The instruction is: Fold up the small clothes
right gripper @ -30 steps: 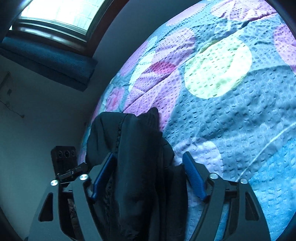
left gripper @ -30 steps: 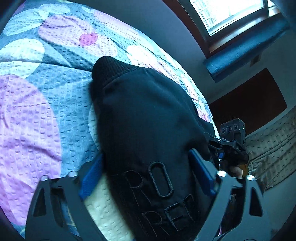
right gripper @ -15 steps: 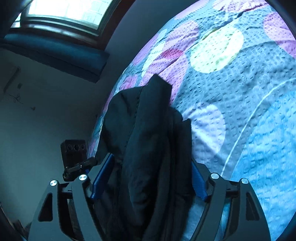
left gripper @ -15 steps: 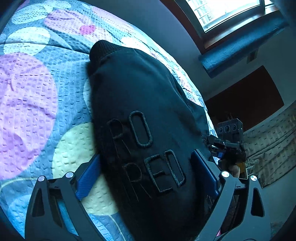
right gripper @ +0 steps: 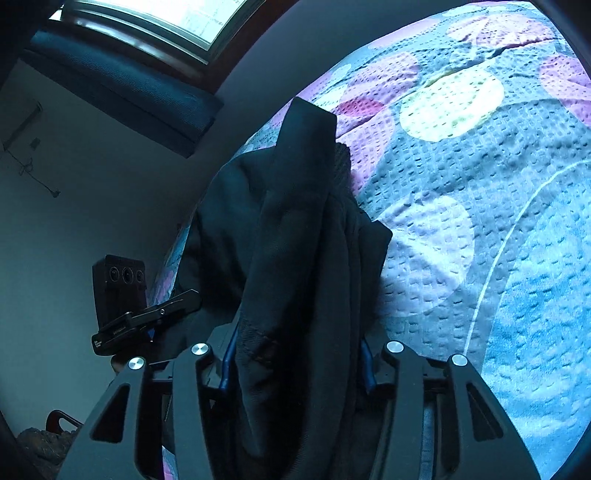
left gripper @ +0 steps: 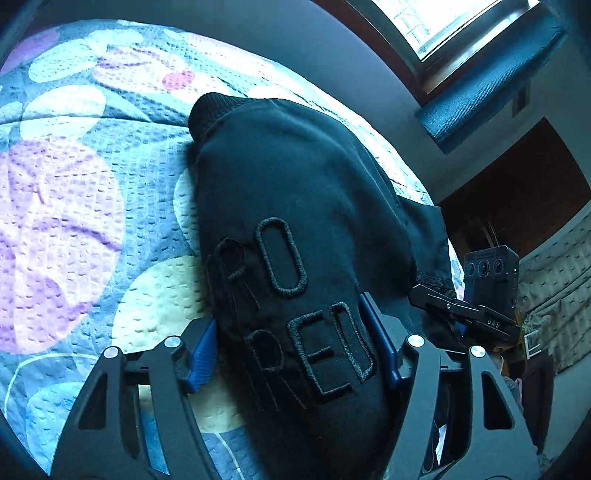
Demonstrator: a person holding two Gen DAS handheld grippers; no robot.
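A black garment [left gripper: 295, 177] with raised black lettering lies bunched on the patterned quilt [left gripper: 66, 206], its ribbed cuff pointing away. My left gripper [left gripper: 291, 350] straddles the lettered end. Its jaws are closing, and both blue pads touch the cloth's sides. In the right wrist view the same garment [right gripper: 295, 229] stands in thick folds. My right gripper [right gripper: 295, 365] is closing on those folds, which fill the gap and hide most of its blue pads. Each gripper shows at the edge of the other's view.
The quilt [right gripper: 480, 221] spreads wide to the right of the garment. A grey wall, a window [left gripper: 443, 26] and a dark blue valance [right gripper: 122, 85] lie beyond the bed's far edge. A dark doorway [left gripper: 517, 192] is at the right.
Both pairs of jaws spread wider around the garment, then narrowed onto it. The lettering slid farther out from the left gripper as both grippers shifted along the bed.
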